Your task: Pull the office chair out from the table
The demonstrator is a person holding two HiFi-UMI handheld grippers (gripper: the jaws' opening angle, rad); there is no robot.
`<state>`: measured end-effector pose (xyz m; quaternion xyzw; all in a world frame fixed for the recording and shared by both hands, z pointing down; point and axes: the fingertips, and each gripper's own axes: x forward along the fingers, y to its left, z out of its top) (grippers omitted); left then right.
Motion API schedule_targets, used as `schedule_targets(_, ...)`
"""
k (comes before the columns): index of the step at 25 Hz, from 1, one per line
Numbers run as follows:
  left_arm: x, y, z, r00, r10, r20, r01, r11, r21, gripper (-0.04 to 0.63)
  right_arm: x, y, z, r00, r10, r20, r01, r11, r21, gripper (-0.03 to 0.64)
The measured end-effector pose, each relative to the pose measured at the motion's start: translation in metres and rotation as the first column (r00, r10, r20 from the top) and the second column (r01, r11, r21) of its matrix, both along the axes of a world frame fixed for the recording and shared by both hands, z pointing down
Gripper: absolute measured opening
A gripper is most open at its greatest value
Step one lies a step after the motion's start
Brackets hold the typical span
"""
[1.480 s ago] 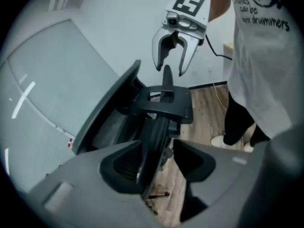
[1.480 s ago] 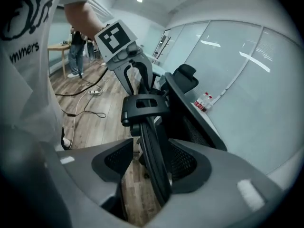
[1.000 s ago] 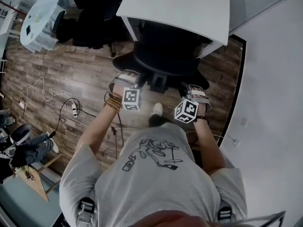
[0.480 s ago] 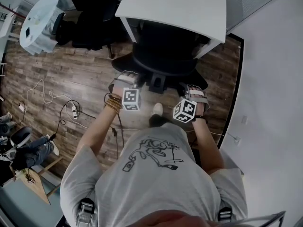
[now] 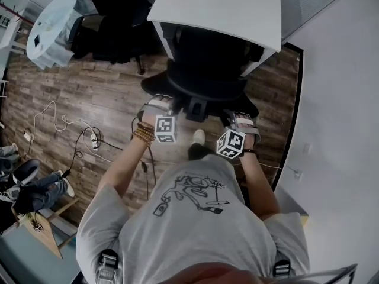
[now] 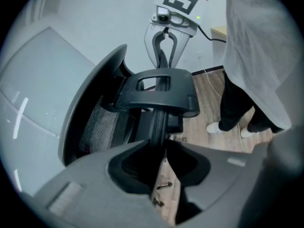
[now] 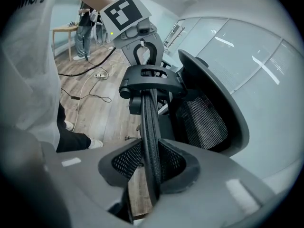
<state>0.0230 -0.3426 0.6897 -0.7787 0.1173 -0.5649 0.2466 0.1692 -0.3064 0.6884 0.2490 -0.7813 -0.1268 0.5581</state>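
The left gripper (image 6: 159, 148) is pinched on the thin top edge (image 7: 148, 113) of the chair's backrest (image 7: 204, 120), and the right gripper (image 7: 151, 163) is pinched on the same edge. The edge runs as a dark strip between the pads of each one. Seen from the person, the left one sits at about 11 o'clock and the right one at about 1 o'clock, with the person's body directly behind them. The white table (image 5: 219, 7) is the biggest thing here and stands at 12 o'clock from the person. The office chair (image 5: 204, 70) is between the person and the table, its back turned to the person. Most of its seat is under the tabletop, and only the back part and the backrest come out on the near side. A black plastic bracket (image 6: 159, 91) is fixed in the middle of the top edge, between the two grippers. As I judge it, the grasping part is done and both sides are held firmly. The pulling itself is mostly left, because the chair must roll toward 6 o'clock until the seat is free of the table.
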Motion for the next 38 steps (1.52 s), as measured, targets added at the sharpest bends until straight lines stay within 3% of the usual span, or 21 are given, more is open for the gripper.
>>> schedule_targets(21,-0.025,0.106,-0.002,1.000,-0.003,-0.001,0.003,1.000,-0.005,0.112,-0.026,0.108,-0.001,1.000,0.013,-0.005,-0.013,1.000,0.024,0.113)
schedule_targets(38,-0.062,0.179,-0.001,0.999,0.034,-0.007,-0.034,0.999,0.008,0.107,-0.061,0.175,0.001,0.998,0.061,-0.001,-0.061,0.998,-0.018,0.120)
